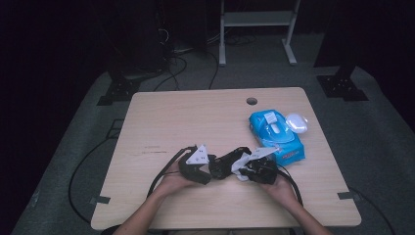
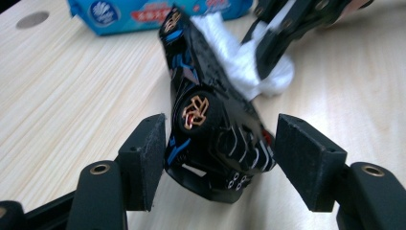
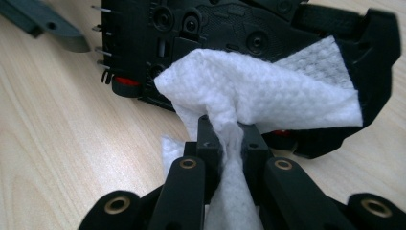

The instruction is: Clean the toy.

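While both hands rest near the front edge of the wooden table (image 1: 161,122), the black gadget (image 1: 222,165) lies between them, roughly midway across the width. The left gripper (image 2: 218,160) has its jaws half apart around one end of the gadget; the left pad looks to touch it, the right pad stands clear. The right gripper (image 3: 225,139) is pinched tight on a white wipe (image 3: 268,91), which drapes over the gadget's far end. Bare wood stretches wide to the left and toward the far edge, where a round hole (image 1: 251,101) sits. To the right, a blue wipe packet (image 1: 276,137) lies near, its lid flipped open. The gadget's underside is hidden, and its make is hard to tell.
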`<move>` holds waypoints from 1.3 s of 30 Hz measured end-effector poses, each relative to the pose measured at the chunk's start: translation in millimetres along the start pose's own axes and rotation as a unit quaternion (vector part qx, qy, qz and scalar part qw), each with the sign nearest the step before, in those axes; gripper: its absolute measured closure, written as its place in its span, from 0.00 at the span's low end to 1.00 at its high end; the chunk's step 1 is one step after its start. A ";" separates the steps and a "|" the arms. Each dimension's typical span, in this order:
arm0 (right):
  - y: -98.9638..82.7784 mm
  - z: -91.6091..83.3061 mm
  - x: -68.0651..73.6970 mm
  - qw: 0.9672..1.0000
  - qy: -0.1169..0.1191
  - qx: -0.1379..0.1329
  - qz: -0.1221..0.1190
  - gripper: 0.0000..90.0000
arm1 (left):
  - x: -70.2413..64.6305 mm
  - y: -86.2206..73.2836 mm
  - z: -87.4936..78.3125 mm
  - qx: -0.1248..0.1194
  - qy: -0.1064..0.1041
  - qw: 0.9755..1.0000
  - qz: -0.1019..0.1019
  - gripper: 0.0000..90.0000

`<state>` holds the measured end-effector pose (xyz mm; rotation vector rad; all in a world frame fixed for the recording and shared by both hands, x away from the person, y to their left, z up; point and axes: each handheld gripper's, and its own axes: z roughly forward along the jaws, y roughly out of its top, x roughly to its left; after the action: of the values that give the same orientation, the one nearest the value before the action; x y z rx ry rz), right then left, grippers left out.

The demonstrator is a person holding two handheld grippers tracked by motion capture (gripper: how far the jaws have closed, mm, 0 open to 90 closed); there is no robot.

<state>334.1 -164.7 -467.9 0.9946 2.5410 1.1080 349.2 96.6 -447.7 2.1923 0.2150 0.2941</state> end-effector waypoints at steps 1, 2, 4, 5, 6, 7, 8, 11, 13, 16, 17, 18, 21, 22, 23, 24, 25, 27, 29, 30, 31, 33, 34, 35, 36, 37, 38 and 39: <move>0.0 0.0 0.0 1.000 0.000 0.000 0.000 0.91 | 0.0 0.0 0.0 0.000 0.000 1.000 0.000 0.40; -0.5 0.3 -0.5 1.000 0.003 0.000 0.003 0.91 | -1.3 1.3 1.7 -0.006 -0.005 1.000 -0.002 0.40; -0.7 1.0 -0.8 1.000 0.003 0.001 0.005 0.91 | -3.3 3.9 3.9 -0.006 -0.008 1.000 0.006 0.40; -0.7 1.0 -0.8 1.000 0.003 0.001 0.005 0.91 | -3.3 3.9 3.9 -0.006 -0.008 1.000 0.006 0.40; -1.0 1.4 -1.0 1.000 0.002 0.003 0.004 0.91 | -5.2 5.8 6.6 -0.009 -0.012 1.000 0.008 0.41; -1.0 1.4 -1.0 1.000 0.002 0.003 0.004 0.91 | -5.2 5.8 6.6 -0.009 -0.012 1.000 0.008 0.41; -1.4 1.8 -1.0 1.000 0.002 0.005 0.005 0.91 | -6.5 6.7 8.3 -0.007 -0.013 1.000 0.009 0.41; -2.4 2.9 -1.2 1.000 0.005 0.010 0.008 0.91 | -10.2 9.0 15.1 0.000 -0.015 1.000 0.015 0.41; -2.4 3.0 -1.5 1.000 0.006 0.009 0.009 0.91 | -11.9 10.0 19.2 0.006 -0.009 1.000 0.014 0.40; -2.0 0.7 -2.1 1.000 0.013 0.001 0.015 0.91 | -11.1 8.9 22.5 0.011 0.014 1.000 0.000 0.33; -2.0 0.7 -2.1 1.000 0.013 0.001 0.015 0.91 | -10.4 8.3 23.5 0.014 0.016 1.000 -0.007 0.33; -1.6 -1.8 -2.8 1.000 0.018 -0.006 0.017 0.91 | -9.1 5.8 23.5 0.020 0.013 1.000 -0.011 0.38; -1.3 -3.7 -3.2 1.000 0.018 -0.009 0.019 0.91 | -8.1 3.6 23.8 0.029 0.004 0.999 -0.019 0.43; -1.3 -5.8 -3.8 0.999 0.020 -0.013 0.023 0.91 | -7.6 2.1 23.4 0.032 0.003 0.999 -0.019 0.45; -1.3 -5.8 -3.8 0.999 0.020 -0.013 0.023 0.91 | -7.6 2.1 23.4 0.032 0.003 0.999 -0.019 0.46; -0.7 -8.9 -4.6 0.999 0.021 -0.019 0.024 0.91 | -5.7 0.9 22.2 0.032 -0.002 0.999 -0.028 0.48; -0.7 -8.9 -4.6 0.999 0.021 -0.019 0.024 0.91 | -5.7 0.9 22.2 0.032 -0.002 0.999 -0.028 0.52; 1.0 -15.6 -4.7 0.999 0.023 -0.032 0.027 0.91 | -4.7 -0.5 20.0 0.027 -0.003 0.999 -0.026 0.57; 3.9 -21.9 -3.9 0.998 0.028 -0.043 0.028 0.91 | -3.3 -1.1 18.6 0.028 0.002 0.999 -0.019 0.61; 6.1 -25.6 -2.9 0.998 0.030 -0.052 0.026 0.91 | -2.4 -1.4 18.1 0.026 0.003 1.000 -0.018 0.62; 8.9 -29.4 -1.6 0.997 0.034 -0.062 0.026 0.91 | -1.1 -1.7 17.7 0.025 0.001 0.999 -0.020 0.63; 16.1 -35.6 1.3 0.995 0.044 -0.080 0.026 0.91 | 0.2 -2.3 18.2 0.020 0.000 0.999 -0.026 0.63; 24.9 -37.8 5.7 0.994 0.050 -0.092 0.020 0.91 | -0.1 -1.8 19.3 0.018 0.000 1.000 -0.026 0.63; 24.9 -37.8 5.7 0.994 0.050 -0.092 0.020 0.91 | -0.1 -1.8 19.3 0.018 0.000 1.000 -0.026 0.63; 30.5 -36.7 8.7 0.994 0.054 -0.097 0.017 0.91 | -0.4 -1.6 19.8 0.017 0.001 1.000 -0.026 0.63; 33.7 -35.1 10.6 0.993 0.057 -0.098 0.016 0.91 | -0.6 -1.3 20.3 0.017 0.001 1.000 -0.025 0.64; 43.3 -26.4 15.8 0.993 0.061 -0.095 0.010 0.91 | -0.6 -0.8 20.9 0.017 0.001 1.000 -0.025 0.64; 43.3 -26.4 15.8 0.993 0.061 -0.095 0.010 0.91 | -0.6 -0.8 20.9 0.017 0.001 1.000 -0.025 0.64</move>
<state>332.8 -148.3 -417.4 0.9327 2.4627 1.4282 354.5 80.9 -460.5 2.2161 0.2771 0.2653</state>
